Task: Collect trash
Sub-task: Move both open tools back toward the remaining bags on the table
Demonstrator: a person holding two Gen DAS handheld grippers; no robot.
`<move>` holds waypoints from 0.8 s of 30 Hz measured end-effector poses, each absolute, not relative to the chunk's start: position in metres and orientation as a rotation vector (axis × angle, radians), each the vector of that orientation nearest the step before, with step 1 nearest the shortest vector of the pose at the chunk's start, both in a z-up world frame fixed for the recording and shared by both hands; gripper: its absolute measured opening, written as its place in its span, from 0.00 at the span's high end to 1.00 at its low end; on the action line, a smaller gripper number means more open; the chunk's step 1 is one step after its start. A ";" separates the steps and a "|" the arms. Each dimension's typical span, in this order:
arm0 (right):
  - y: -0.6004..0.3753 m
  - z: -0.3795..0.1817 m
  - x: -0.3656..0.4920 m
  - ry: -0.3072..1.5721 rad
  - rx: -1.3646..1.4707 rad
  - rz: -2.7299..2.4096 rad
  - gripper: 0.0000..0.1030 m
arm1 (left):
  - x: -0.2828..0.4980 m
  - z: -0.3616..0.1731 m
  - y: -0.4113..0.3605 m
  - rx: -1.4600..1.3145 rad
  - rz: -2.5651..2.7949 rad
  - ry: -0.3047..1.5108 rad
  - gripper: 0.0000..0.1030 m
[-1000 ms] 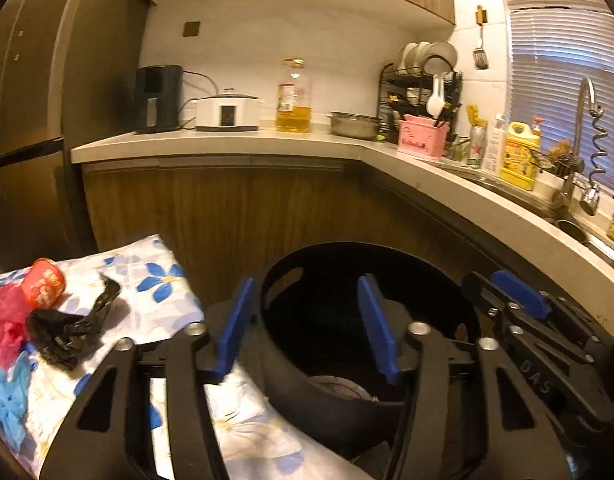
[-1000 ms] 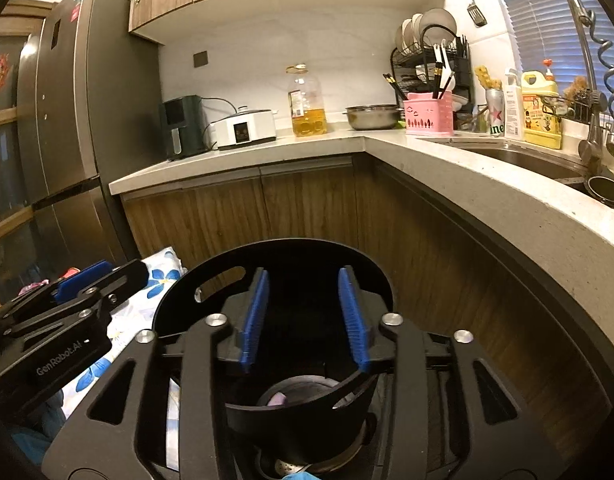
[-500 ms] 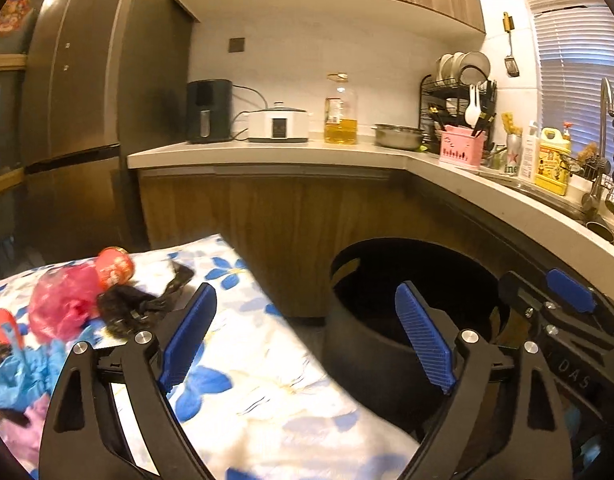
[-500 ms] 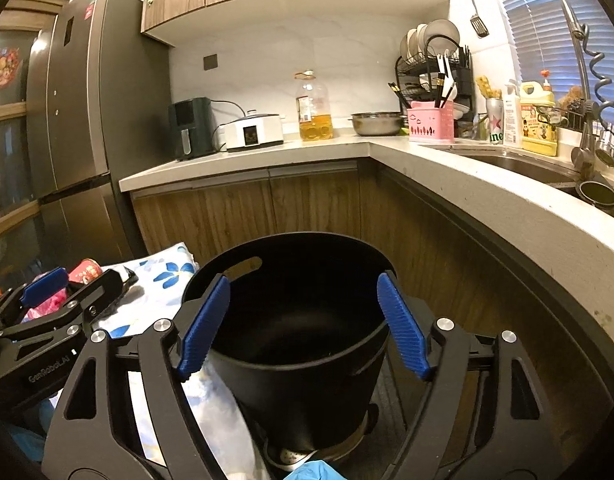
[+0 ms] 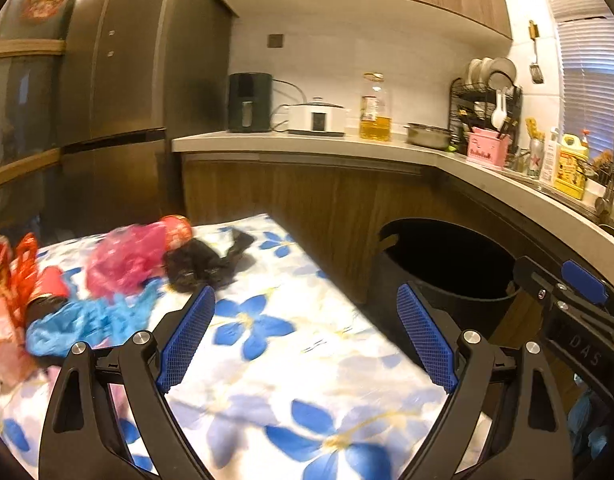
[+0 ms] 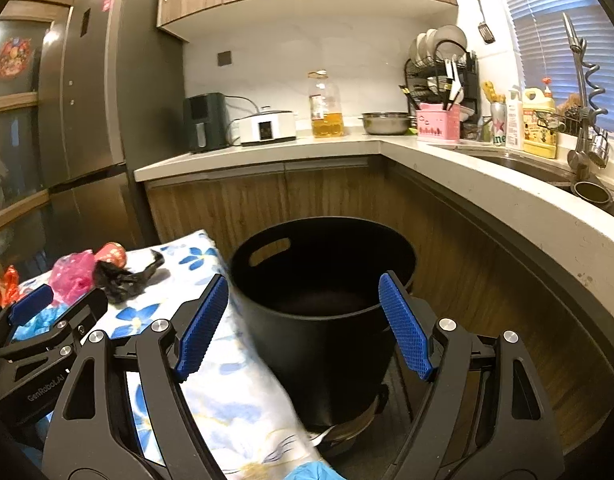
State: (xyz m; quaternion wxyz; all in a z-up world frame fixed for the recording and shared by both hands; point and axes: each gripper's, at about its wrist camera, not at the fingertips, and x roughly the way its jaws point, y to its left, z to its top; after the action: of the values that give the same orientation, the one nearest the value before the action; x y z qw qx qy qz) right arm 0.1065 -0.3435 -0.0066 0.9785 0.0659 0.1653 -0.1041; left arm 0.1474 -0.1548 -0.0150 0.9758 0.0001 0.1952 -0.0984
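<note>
Jaws of both grippers have just been opening and now stand wide with nothing between them: the left gripper (image 5: 306, 334) hangs over the flowered cloth (image 5: 275, 364), the right gripper (image 6: 303, 320) in front of the black bin (image 6: 323, 280). Trash lies ahead and to the left of the left jaws, apart from them: a black bag (image 5: 203, 262) nearest, then a pink bag (image 5: 125, 258), a red can (image 5: 177, 230) and blue wrapping (image 5: 87, 322). From the right wrist view that pile sits well left of the jaws, while the bin stands beside the cloth's edge below the kitchen surface (image 6: 507, 200).
</note>
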 end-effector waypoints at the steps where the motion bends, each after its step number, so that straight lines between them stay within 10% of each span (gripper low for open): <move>1: -0.337 -0.007 0.104 0.332 0.129 -0.202 0.25 | 0.144 -0.016 -0.150 -0.003 -0.186 0.392 0.14; 24: -0.227 -0.038 0.103 0.365 0.104 0.012 0.26 | 0.111 -0.061 -0.022 -0.041 0.158 0.429 0.14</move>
State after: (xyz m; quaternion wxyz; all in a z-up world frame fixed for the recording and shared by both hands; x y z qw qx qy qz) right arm 0.1025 -0.2268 -0.0376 0.9821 0.0515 0.1813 0.0058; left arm 0.1110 -0.0220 -0.0615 0.9738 -0.0205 0.2126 0.0786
